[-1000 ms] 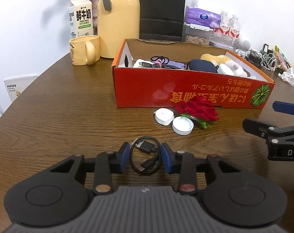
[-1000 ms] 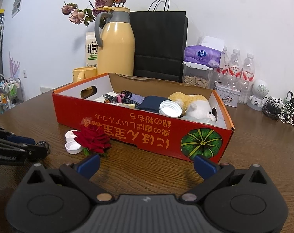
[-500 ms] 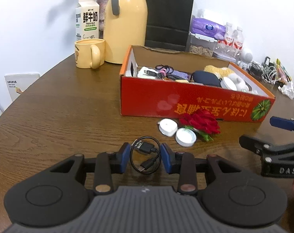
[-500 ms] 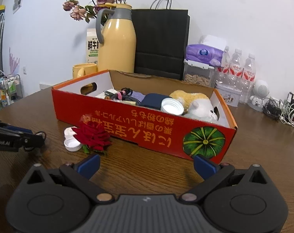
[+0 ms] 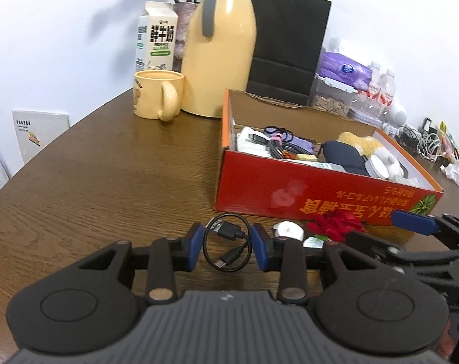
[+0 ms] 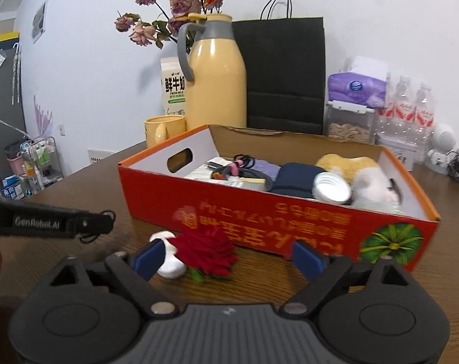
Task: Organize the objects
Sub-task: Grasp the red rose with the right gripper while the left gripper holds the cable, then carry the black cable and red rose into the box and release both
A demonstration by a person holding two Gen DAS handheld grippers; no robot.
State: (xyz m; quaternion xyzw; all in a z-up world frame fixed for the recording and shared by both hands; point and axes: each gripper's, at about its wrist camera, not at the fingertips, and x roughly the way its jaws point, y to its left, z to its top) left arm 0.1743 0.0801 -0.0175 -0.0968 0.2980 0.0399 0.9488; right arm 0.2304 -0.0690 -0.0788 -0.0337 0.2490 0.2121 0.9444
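A coiled black USB cable (image 5: 228, 230) sits between the blue pads of my left gripper (image 5: 226, 250), which is shut on it just above the wooden table, short of the red cardboard box (image 5: 305, 194). The red rose (image 6: 205, 250) lies on the table against the box front (image 6: 259, 212), between the wide-apart pads of my right gripper (image 6: 228, 257). Those jaws are closing and neither pad touches the rose. Two white caps (image 6: 169, 268) lie beside the rose by the left pad. The box holds cables, a dark pouch and plush toys.
Behind the box stand a yellow thermos (image 5: 220, 45), a yellow mug (image 5: 156, 94), a milk carton (image 5: 155, 39) and a black paper bag (image 5: 287, 45). Tissues, a snack tub and water bottles (image 6: 411, 112) sit at the back right, with tangled chargers (image 5: 423, 142) beyond.
The left gripper carried the cable leftward and nearer the box's left end. The right gripper slid left until the rose lay between its jaws, which have narrowed a little.
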